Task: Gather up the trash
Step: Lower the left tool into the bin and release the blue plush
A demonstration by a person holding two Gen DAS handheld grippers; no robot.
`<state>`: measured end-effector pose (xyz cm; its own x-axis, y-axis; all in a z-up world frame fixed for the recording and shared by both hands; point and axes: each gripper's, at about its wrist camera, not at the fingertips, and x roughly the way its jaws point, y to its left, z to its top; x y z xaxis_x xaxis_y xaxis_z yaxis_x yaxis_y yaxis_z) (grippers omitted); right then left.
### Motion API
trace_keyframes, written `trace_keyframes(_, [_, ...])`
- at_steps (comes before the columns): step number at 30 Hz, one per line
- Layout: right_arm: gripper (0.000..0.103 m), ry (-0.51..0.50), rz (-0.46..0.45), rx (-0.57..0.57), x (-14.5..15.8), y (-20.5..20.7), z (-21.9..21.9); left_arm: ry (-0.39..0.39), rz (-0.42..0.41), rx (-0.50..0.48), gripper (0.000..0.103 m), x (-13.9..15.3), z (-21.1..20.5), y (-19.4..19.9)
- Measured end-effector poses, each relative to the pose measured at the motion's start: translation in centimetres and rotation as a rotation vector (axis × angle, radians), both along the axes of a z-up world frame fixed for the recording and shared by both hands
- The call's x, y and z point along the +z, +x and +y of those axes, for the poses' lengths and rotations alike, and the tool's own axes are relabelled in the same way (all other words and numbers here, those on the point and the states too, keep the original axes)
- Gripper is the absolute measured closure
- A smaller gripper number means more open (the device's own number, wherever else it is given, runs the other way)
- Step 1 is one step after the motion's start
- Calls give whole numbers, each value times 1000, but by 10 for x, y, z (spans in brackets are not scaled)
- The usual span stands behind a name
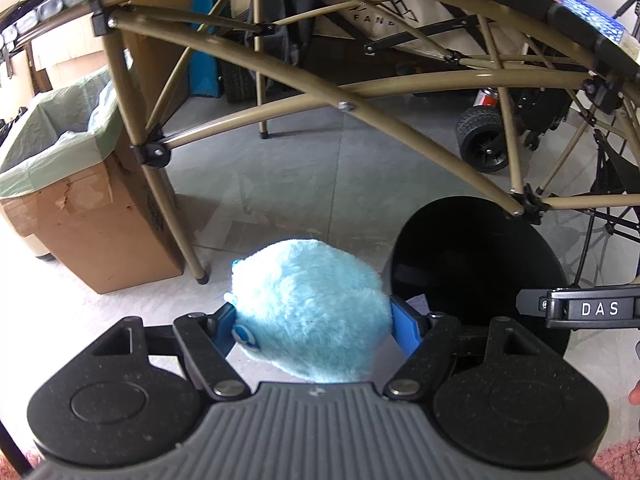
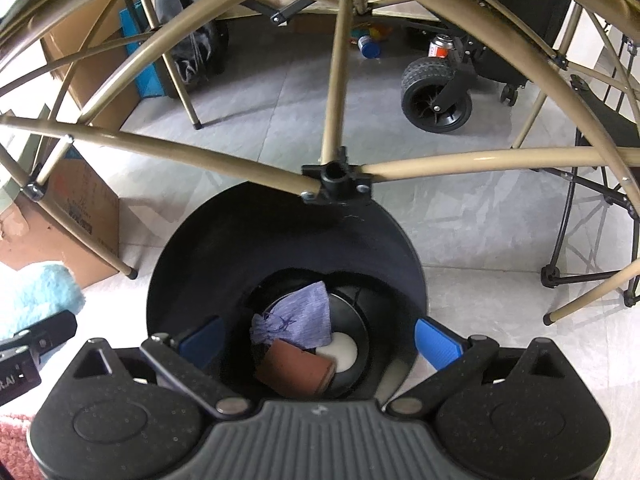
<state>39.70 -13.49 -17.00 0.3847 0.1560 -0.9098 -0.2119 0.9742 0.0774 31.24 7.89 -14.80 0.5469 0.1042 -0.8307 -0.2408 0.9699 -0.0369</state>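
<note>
Left tool [image 1: 312,322] grasps a blue plush [image 1: 308,308], undeposited; right tool [image 2: 316,340], released, above black bin [image 2: 224,248] holding scraps [image 2: 296,320].

Each gripper [image 1: 312,320] has a ribbed grey body, speckled black round housings and black linkage arms with silver rivets. Its fingers [image 2: 436,342] wear blue textured pads (a white "DAS" label marks the right one).
</note>
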Motion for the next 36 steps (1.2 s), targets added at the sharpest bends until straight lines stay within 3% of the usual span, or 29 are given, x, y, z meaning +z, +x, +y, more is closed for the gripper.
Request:
trace_keyframes(16, [1,32,-33,-98,14,-4,-60,11,5,-75,28,-2,-44,16])
trace_keyframes(36, [1,43,-21,-231,4,-8,-129,27,35,-194,28,-17,-110,39])
